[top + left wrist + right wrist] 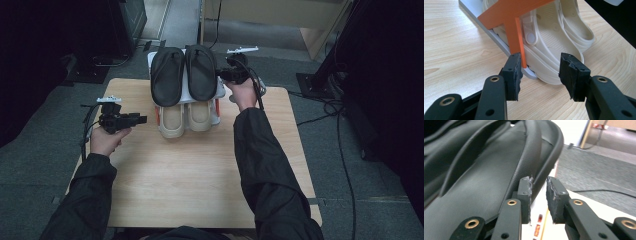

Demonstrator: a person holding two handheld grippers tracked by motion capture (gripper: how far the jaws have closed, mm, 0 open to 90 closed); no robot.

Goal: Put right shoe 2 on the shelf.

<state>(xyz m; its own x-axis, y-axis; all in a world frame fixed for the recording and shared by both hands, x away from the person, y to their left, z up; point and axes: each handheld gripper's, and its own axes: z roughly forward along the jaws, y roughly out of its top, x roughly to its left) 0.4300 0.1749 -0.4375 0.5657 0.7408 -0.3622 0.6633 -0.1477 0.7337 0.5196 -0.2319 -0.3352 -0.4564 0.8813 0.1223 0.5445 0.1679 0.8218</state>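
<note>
Black sandals (184, 75): pair on the rack's top tier, soles up.
Right gripper (539, 186): jaws slightly apart, nothing pinched, at the right sandal's edge.
Cream clogs (185, 119): lower tier (beneath the sandals).
Left gripper (540, 71): jaws apart, near the clogs.
Table (190, 170): light wood.

Hidden parts around the shoe rack (218, 90)

The black slippers (184, 74) cover the cream clogs' (185, 119) far halves; under those clogs, the rack's lower shelf barely shows.
</note>
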